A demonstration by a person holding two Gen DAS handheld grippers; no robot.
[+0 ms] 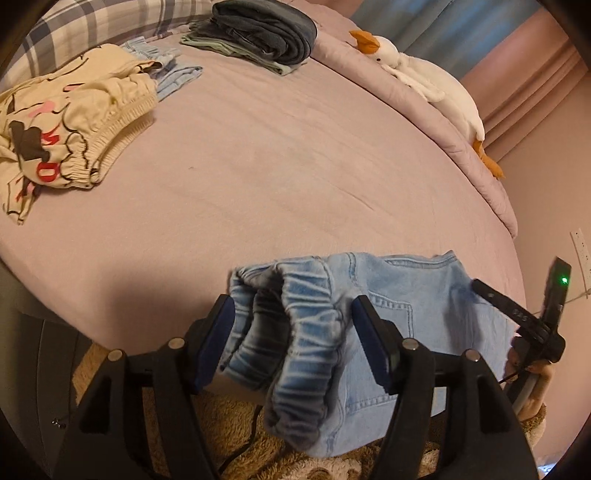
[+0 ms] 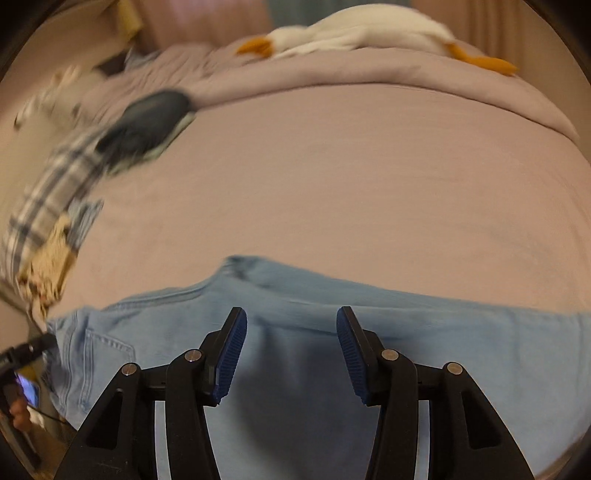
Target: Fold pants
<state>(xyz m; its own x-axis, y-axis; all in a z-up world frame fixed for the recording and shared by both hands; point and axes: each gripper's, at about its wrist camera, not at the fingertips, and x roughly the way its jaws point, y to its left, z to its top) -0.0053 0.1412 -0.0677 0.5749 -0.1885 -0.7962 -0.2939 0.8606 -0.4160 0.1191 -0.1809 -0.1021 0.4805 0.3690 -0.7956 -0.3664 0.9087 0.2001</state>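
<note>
Only the left hand-held gripper (image 1: 293, 332) shows the jeans' (image 1: 399, 295) bunched waistband between wide jaws; the right hand-held gripper (image 2: 291, 350) gapes empty.

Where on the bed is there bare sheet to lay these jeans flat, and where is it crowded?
The widest bare stretch of pink sheet is mid-bed, beyond the light blue jeans, bordered left by the cream printed pants and right by the rumpled duvet under the plush goose. It is crowded at the far left corner: the folded stack and pale blue garment.

Jeans (image 1: 388, 302) waistband btwn L tool (image 1: 293, 328) pads
</note>
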